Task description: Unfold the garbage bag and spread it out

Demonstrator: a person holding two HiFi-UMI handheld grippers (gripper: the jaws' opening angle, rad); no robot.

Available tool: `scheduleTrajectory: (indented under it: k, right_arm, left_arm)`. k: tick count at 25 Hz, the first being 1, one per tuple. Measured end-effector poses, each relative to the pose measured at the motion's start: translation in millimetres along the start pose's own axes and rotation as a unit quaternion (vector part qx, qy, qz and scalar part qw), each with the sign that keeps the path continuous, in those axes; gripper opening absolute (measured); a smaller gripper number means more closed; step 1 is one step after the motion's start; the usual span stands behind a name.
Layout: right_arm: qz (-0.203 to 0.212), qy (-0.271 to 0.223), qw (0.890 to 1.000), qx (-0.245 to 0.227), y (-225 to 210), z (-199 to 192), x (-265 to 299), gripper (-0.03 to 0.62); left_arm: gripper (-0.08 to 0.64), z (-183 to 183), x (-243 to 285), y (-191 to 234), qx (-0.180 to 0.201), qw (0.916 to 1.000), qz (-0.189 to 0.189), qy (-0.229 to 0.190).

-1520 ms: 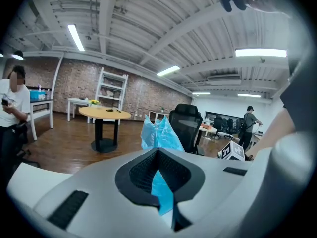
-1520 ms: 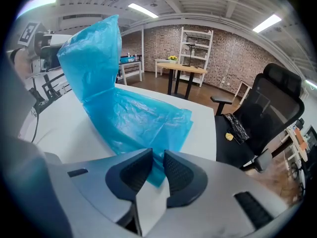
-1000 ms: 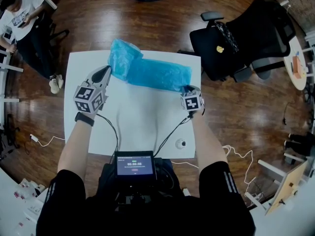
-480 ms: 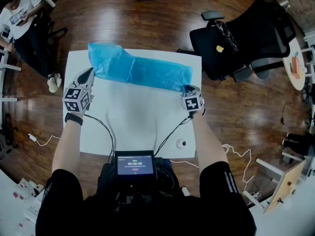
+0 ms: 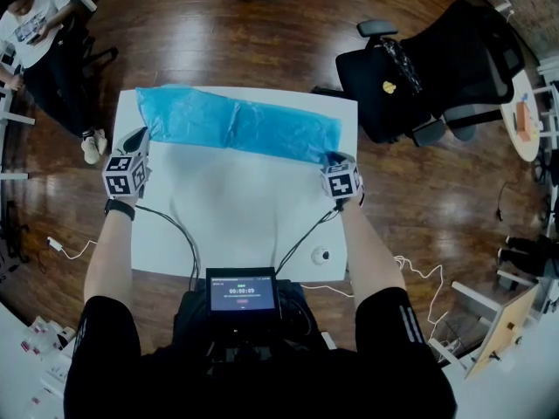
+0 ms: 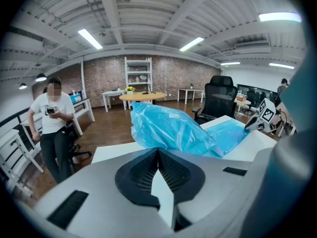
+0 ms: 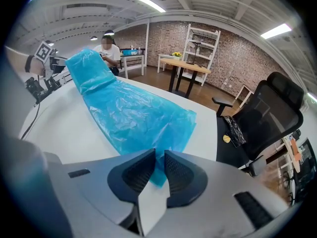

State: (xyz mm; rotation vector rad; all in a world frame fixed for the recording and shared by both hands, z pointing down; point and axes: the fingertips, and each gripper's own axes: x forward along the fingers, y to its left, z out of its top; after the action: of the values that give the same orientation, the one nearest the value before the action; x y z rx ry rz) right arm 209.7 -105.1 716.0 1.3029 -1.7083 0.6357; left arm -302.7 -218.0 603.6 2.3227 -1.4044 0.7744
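Note:
A blue garbage bag (image 5: 236,125) lies as a long strip across the far side of the white table (image 5: 244,225). My left gripper (image 5: 138,134) is at the bag's left end, jaws shut on the film, and the bag (image 6: 171,128) rises crumpled just beyond the tips (image 6: 158,152). My right gripper (image 5: 334,157) sits at the right end. Its jaws have just been closing and now pinch the bag's near corner (image 7: 157,175), with only a narrow slit between them. From there the bag (image 7: 124,108) stretches away towards the left gripper (image 7: 42,51).
A black office chair (image 5: 428,68) stands past the table's far right corner. A person (image 5: 35,24) stands off the far left corner. A small round white object (image 5: 321,254) and two cables lie on the near part of the table, and a screen (image 5: 240,293) is at my chest.
My left gripper has moved left and down with the bag's end, and the bunched-up left part has been drawn out into a flat strip. The right gripper has stayed put.

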Motion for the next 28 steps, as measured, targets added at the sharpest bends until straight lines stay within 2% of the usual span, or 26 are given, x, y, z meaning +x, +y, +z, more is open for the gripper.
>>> scheduleTrajectory:
  k: [6, 10, 14, 18, 24, 26, 28]
  right_arm:
    - [0.002, 0.005, 1.000, -0.004, -1.7, -0.3, 0.8, 0.072]
    - [0.008, 0.007, 1.000, -0.001, 0.7, 0.4, -1.1, 0.072]
    - [0.005, 0.001, 1.000, -0.007, -1.9, 2.6, -0.5, 0.072]
    - [0.002, 0.002, 1.000, -0.010, -3.5, 3.4, -0.6, 0.072]
    - [0.001, 0.001, 1.000, -0.015, -2.3, 4.3, -0.5, 0.072]
    - [-0.001, 0.001, 1.000, -0.014, -3.5, 4.2, -1.1, 0.072]
    - [-0.001, 0.002, 1.000, -0.011, -4.4, 3.5, -1.4, 0.072]
  left_arm:
    - [0.002, -27.8, 10.3, 24.8, 0.019, 0.9983, 0.029, 0.046]
    - [0.002, -42.5, 11.5, 35.4, 0.052, 0.9925, 0.052, 0.098]
    - [0.002, -55.4, 20.5, 48.8, 0.081, 0.9881, 0.060, 0.117]
    - [0.002, -54.9, 22.0, 41.6, 0.076, 0.9867, 0.055, 0.133]
    - [0.003, -75.1, 26.9, 44.4, 0.086, 0.9802, 0.057, 0.169]
    - [0.043, -81.1, 28.6, 47.9, 0.090, 0.9765, 0.063, 0.185]
    - [0.077, -86.2, 27.1, 57.8, 0.096, 0.9708, 0.085, 0.203]
